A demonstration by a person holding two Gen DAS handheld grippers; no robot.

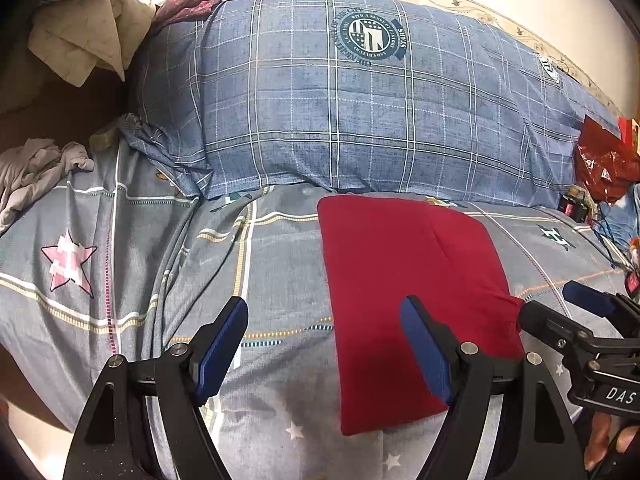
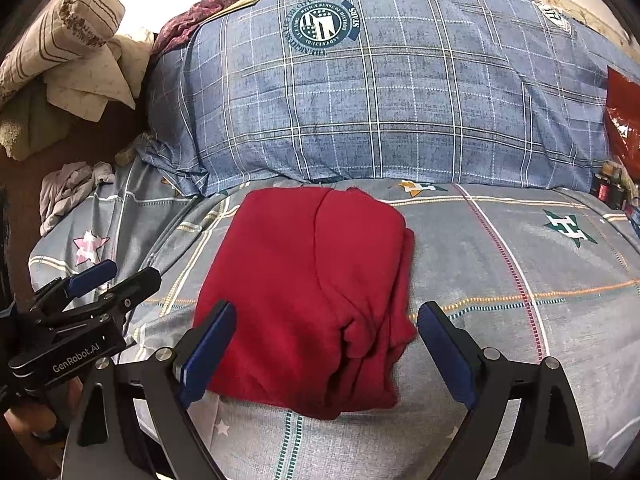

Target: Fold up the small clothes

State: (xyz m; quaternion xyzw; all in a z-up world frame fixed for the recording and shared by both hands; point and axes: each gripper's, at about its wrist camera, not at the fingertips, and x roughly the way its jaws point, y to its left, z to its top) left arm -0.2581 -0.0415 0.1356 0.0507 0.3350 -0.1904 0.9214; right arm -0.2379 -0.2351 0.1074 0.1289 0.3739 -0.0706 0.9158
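Note:
A red garment [image 1: 404,296] lies folded into a rough rectangle on the grey patterned bedsheet [image 1: 140,272]. In the right wrist view the same red garment [image 2: 316,288] shows bunched layers along its right edge. My left gripper [image 1: 324,344] hovers open just left of the garment's near edge, its right finger over the red cloth, nothing between the pads. My right gripper [image 2: 326,348] stands open above the garment's near end, the cloth below and between its fingers but not pinched. Each gripper shows in the other's view: the right gripper [image 1: 560,304] at the far right, the left gripper [image 2: 116,276] at the far left.
A large blue checked pillow [image 1: 360,108] lies across the bed behind the garment. A crumpled grey cloth [image 1: 36,176] sits at the left edge of the bed. Red plastic bag [image 1: 604,164] and small clutter at the right. Beige and maroon fabrics [image 1: 92,36] are piled at the back left.

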